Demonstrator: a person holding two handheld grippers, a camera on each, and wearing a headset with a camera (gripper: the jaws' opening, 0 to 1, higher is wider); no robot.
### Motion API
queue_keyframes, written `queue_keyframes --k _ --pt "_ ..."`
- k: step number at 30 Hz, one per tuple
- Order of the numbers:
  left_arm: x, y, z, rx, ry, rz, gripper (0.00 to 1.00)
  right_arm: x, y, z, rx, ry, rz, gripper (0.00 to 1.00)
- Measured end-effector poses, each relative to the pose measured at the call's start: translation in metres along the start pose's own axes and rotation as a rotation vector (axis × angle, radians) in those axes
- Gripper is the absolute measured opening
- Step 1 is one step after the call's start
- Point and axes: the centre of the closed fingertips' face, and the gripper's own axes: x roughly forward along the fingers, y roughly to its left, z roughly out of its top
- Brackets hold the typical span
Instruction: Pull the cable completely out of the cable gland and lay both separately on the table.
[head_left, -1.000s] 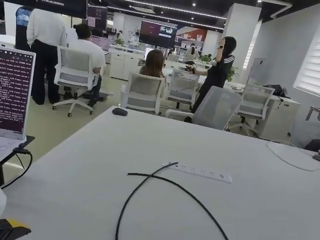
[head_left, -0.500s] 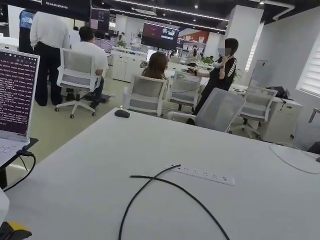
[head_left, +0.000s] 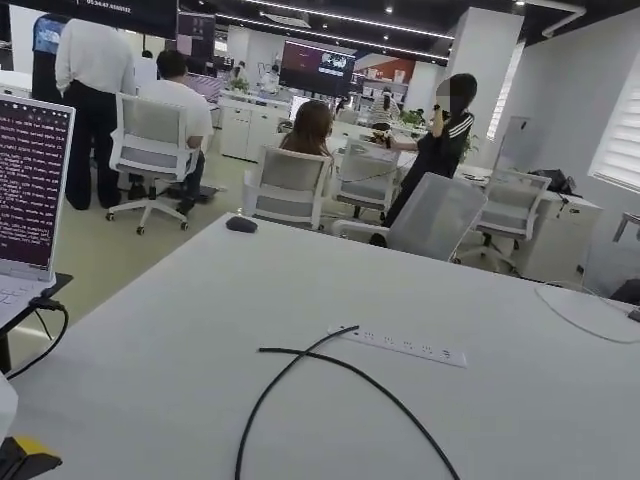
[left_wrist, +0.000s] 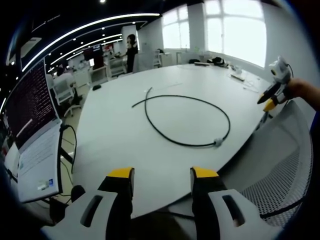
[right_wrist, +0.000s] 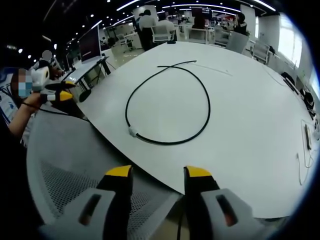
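**Nothing pulled yet: cable (left_wrist: 186, 97) sat threaded through cable gland (left_wrist: 217, 142)**

It lay looped on the desk (head_left: 150, 380), gland near the edge. The left gripper (left_wrist: 162, 173) and right gripper (right_wrist: 152, 171) hung wide open and empty, off the desk. I'd pinch the gland with one, grab the cable just beside it, and pull straight. Versus half a second earlier, only the headset view had drifted.

Cable (head_left: 300, 352) (left_wrist: 230, 121) (right_wrist: 209, 106): thin and black, lying flat on the white table (head_left: 150, 340) in one wide loop, with its two ends crossing at the far side.
Cable gland (left_wrist: 218, 142) (right_wrist: 133, 132): small pale fitting, seated on the cable at the loop's near side, near the table's near edge.
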Motion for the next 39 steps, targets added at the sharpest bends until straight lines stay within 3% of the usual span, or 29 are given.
queue_keyframes --k 19,39 --pt "0.0008 -0.0029 -0.0022 0.003 0.013 -0.002 0.46 0.0024 -0.0002 -0.0013 0.012 -0.001 0.010 0.42" --pt "0.0032 -0.0052 0.0054 0.021 0.010 -0.007 0.46 0.0017 0.0011 -0.0019 0.022 -0.010 0.020 0.42"
